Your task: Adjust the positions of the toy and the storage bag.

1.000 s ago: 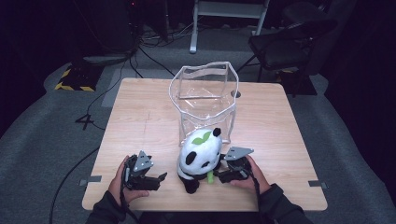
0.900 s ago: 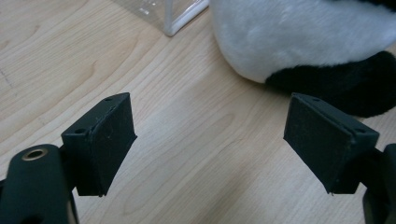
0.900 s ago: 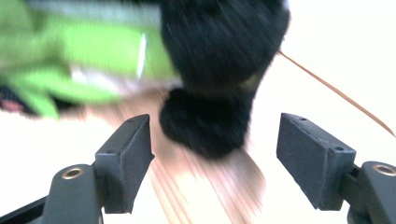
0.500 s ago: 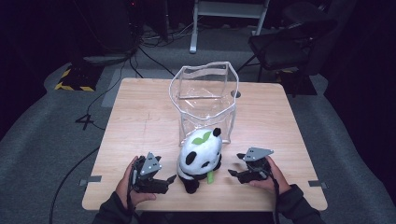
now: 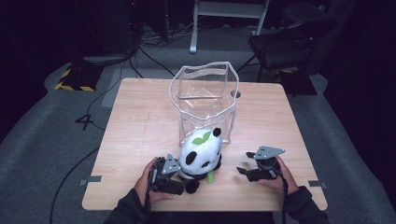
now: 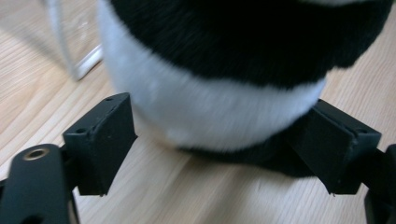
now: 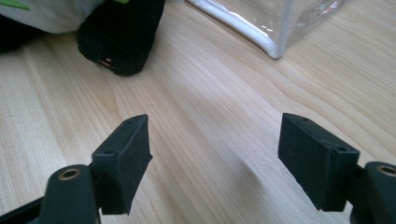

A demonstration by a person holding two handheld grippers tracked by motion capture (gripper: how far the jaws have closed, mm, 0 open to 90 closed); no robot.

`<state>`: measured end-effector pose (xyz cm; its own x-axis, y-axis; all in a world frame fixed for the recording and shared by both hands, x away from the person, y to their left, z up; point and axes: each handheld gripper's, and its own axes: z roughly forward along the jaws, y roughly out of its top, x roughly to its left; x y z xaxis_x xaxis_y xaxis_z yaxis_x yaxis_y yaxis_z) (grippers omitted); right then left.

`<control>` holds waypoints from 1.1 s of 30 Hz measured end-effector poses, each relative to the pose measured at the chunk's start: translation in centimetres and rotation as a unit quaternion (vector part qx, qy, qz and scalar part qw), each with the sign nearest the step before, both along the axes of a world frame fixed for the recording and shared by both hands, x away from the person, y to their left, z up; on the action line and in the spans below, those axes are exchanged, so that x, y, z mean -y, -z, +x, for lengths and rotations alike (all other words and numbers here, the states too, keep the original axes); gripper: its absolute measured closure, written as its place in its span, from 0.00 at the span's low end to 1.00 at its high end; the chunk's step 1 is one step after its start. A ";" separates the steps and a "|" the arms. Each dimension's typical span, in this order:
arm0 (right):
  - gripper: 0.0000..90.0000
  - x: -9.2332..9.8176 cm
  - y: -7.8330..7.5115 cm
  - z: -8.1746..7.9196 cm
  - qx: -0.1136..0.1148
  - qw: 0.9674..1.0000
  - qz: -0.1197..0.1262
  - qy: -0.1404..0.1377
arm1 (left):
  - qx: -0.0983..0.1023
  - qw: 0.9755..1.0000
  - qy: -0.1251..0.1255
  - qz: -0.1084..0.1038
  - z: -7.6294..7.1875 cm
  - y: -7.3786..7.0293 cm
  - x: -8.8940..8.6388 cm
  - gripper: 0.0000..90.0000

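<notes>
The plush panda (image 5: 201, 156) sits near the middle of the table's near edge, its white head tilted toward the clear plastic bag (image 5: 205, 100) that stands open just behind it, toward the table's centre. In the left gripper view the toy's white belly and black lower body bulge between the 2 black jaws; the right-hand jaw presses into the black fur, the other sits at the edge of the white fur, and whether that one truly bites I cannot tell.

The left gripper (image 5: 173, 181) is tucked against the panda's lower left side, so it looks clamped on the toy's base rather than its bulk. The right gripper (image 5: 243, 171) rests well apart from the toy toward the near right corner, its jaws spread wide with only bare wood between them; its own view shows a black paw (image 7: 120, 39) and the bag's bottom seam (image 7: 243, 32) ahead.

The work in hand looks like getting the panda into the bag. A low, shallow pinch on soft fur could slip, letting the top-heavy toy roll off the table's (image 5: 140, 126) near edge. With nothing steadying the flimsy bag, a push from the head could fold its rim or tip it backward.
</notes>
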<state>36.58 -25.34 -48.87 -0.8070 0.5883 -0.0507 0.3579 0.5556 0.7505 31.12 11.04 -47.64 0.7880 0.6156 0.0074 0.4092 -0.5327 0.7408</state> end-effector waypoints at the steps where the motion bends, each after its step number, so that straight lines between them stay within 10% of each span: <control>1: 0.29 0.1 -0.1 0.0 0.000 1.000 0.002 0.002 | -0.001 1.000 0.000 -0.002 0.2 0.1 0.2 0.18; 17: 0.28 3.0 -1.2 0.0 0.013 0.999 0.025 0.038 | -0.001 0.999 0.022 -0.041 4.1 1.0 7.3 0.24; 33: 0.29 5.4 -1.5 0.7 0.025 0.995 0.037 0.089 | 0.011 0.998 -0.017 -0.058 6.8 1.4 13.4 0.21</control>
